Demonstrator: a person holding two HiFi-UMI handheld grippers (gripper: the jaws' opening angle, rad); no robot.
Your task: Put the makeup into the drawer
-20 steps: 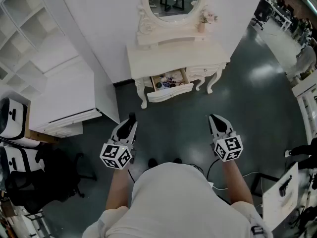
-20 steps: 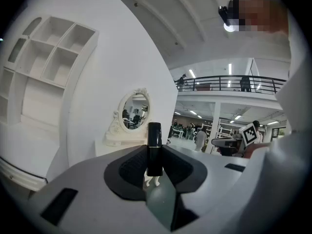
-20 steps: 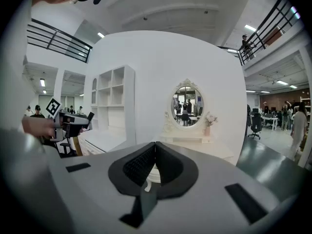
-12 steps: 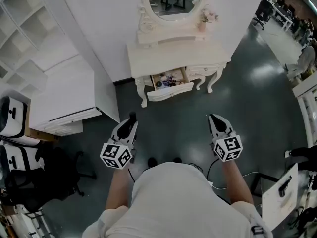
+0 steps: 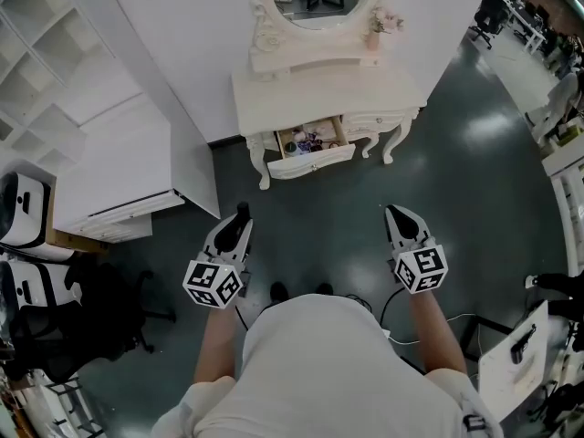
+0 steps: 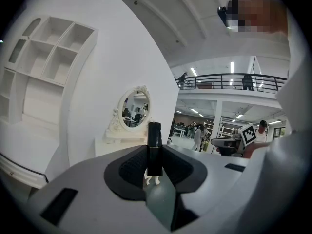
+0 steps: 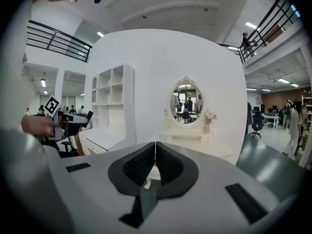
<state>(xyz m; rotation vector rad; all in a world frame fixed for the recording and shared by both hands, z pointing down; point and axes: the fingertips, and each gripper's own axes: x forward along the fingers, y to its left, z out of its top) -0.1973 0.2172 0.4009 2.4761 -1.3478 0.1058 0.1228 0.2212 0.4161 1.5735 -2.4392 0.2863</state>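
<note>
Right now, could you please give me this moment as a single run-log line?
left gripper: shut on black cylindrical lipstick tube | right gripper: shut, empty | white dressing-table drawer: open, items inside, not yet reached

White wall [image 5: 182,35] w/ shelves [image 5: 41,48], grey floor [image 5: 456,185]

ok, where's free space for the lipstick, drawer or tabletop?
Tabletop is bare from the mirror base to its front edge, vase at the right rear corner. Open drawer is crowded with makeup; gaps there too small to judge.
</note>
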